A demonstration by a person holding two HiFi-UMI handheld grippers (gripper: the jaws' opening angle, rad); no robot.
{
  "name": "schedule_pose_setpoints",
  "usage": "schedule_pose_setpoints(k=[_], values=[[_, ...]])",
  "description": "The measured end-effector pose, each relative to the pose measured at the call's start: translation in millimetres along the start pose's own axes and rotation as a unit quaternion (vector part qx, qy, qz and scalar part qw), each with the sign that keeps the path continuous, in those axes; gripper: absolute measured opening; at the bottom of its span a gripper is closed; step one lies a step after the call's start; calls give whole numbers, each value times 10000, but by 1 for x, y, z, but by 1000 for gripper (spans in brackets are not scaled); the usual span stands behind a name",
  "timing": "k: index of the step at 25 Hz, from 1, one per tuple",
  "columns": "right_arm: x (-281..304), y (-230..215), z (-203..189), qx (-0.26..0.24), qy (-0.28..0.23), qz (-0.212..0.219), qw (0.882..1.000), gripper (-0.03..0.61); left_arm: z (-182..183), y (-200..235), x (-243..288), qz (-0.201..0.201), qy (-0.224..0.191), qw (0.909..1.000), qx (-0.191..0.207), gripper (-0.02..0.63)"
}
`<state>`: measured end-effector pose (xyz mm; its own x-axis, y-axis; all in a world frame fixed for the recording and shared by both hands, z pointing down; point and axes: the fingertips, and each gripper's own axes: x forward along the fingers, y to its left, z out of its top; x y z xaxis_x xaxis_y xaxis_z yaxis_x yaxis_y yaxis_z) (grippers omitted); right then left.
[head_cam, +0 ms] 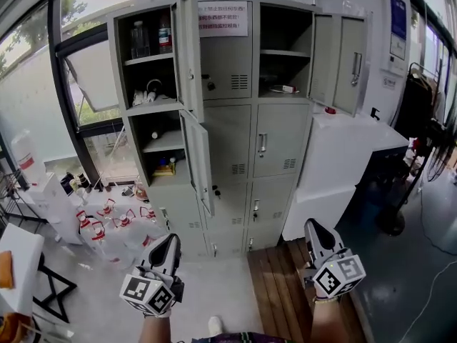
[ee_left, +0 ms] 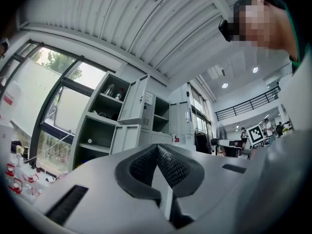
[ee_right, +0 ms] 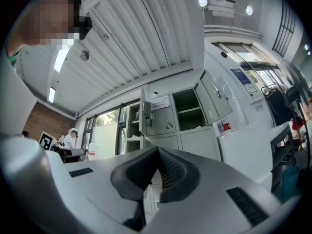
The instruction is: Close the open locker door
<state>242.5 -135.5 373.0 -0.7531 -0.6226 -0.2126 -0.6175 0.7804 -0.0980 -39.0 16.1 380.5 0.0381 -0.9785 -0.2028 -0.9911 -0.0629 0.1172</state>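
**Figure. Grey locker cabinet with open doors, seen from above and in front.**

We take the locker cabinet (head_cam: 243, 120) as the landmark. It is a sheet-metal body of flat rectangular doors with small louvred vents and slim handles.

- **Open doors.** On the cabinet's left column, the top door (head_cam: 189, 48) and the door below it (head_cam: 200, 159) stand swung outward, with their thin free edges facing us. At the cabinet's upper right, another door (head_cam: 350, 63) hangs open to the right, over a white box-shaped unit (head_cam: 350, 156) just beside the cabinet.
- **Contents and label.** The exposed left shelves carry bottles and small items. A paper notice (head_cam: 223, 18) is stuck on the cabinet's top centre door.
- **Room to move.** Pale smooth floor (head_cam: 214, 284) lies open in front of the cabinet, and a strip of wooden planks (head_cam: 285, 284) runs from its right foot. Red-and-white bottles (head_cam: 107, 220) crowd the floor to the cabinet's left.
- **Grippers.** The left gripper (head_cam: 171, 238) and the right gripper (head_cam: 312, 224) hover low in front of the cabinet, well apart from every door.
- **Fingers.** The ribbed dark fingers of the left gripper (ee_left: 170, 167) are pressed together, as are those of the right gripper (ee_right: 173, 172), with nothing between them.
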Motion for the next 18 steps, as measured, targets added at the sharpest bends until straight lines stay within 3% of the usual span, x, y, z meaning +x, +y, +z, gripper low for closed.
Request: schedule_pose_setpoints(k=[9,18], values=[[98,18,3,-55,-166,-10,9998,6,16,67,63,-363,-57,9992,125,18],[154,29,-11,2,-183,-263,9995,6,21,118,109,-759,-26,9971,39,18]])
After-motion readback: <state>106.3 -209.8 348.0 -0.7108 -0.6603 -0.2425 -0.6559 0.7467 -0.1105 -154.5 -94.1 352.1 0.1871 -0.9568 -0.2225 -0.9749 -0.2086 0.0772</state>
